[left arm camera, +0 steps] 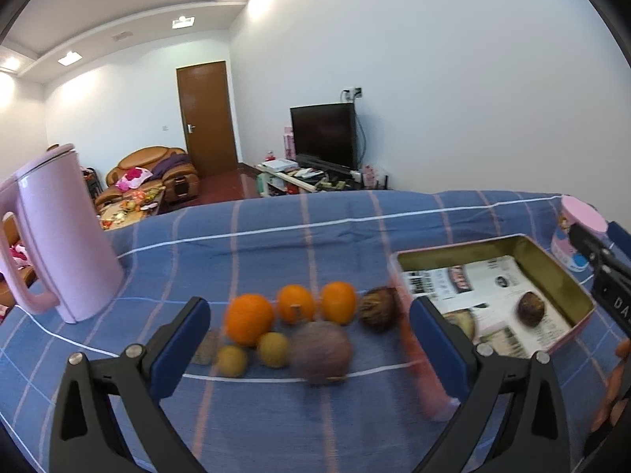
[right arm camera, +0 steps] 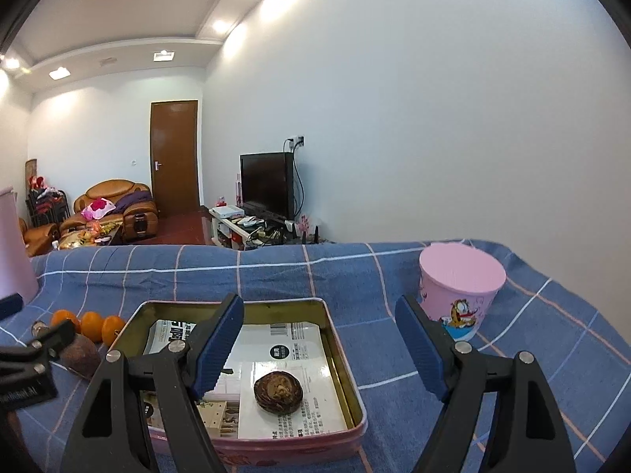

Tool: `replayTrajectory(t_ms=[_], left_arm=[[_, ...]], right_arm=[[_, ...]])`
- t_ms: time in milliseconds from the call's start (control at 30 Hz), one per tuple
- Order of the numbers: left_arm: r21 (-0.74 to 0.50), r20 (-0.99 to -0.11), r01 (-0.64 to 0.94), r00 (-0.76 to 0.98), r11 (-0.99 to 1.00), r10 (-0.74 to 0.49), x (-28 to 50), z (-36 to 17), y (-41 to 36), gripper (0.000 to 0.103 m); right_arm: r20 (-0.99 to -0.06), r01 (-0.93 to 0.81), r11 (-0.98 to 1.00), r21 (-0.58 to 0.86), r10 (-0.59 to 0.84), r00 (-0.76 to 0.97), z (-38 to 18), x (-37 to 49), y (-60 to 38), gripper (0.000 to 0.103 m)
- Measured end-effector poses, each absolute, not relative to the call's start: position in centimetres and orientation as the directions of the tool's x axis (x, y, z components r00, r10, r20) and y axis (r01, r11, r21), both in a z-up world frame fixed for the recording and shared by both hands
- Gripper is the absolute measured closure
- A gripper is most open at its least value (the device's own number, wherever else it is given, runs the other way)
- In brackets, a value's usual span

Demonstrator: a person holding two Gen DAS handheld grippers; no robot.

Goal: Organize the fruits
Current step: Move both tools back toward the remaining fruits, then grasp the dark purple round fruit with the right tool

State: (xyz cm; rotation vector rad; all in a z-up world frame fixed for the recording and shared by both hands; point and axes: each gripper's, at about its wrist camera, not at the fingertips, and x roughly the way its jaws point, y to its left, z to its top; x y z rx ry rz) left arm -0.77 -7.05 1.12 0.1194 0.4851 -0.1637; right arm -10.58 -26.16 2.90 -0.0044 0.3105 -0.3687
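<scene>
Bright, even light from recessed ceiling lamps [right arm camera: 161, 55]; fisheye bending, dark corners; left wrist view's fruits [left arm camera: 290, 329] motion-blurred.

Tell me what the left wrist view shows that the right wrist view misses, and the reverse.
Left wrist only: two small yellow-green fruits and the pink kettle's handle. Right wrist only: the whole pink cartoon tub with its lid. Both: the tin lined with printed paper, one dark fruit inside, three oranges outside, a large brownish fruit, and both grippers open and empty.
</scene>
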Motion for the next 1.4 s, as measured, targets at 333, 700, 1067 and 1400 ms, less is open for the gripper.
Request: replayTrajectory(t_ms=[333, 700, 1067, 1400], left_arm=[[0.129, -0.463, 0.102, 0.886, 0.986, -0.031, 1.2, 0.6, -0.8, 0.0], [0.064, -0.498, 0.024, 0.867, 0.998, 0.011, 3.6, 0.2, 4.0, 0.0], [0.06, -0.505, -0.107, 0.855, 0.992, 0.123, 5.4, 0.2, 7.7, 0.0], [0.075, -0.545, -0.1, 0.829, 0.992, 0.125, 6.2, -0.4, 7.8, 0.0]], right_arm=[[-0.308, 0.275, 0.958, -0.085, -0.288, 0.907, 3.1, -10.8, -21.4, 0.023], [-0.382, 0.115, 0.991, -0.07, -0.133, 0.914, 2.2, -8.5, -14.9, 0.023], [-0.511, -0.095, 0.985, -0.146, 0.007, 0.86, 0.5, -3.4, -7.4, 0.023], [-0.647, -0.168, 0.967, -0.189, 0.007, 0.763, -1.4, 0.4, -6.2, 0.04]])
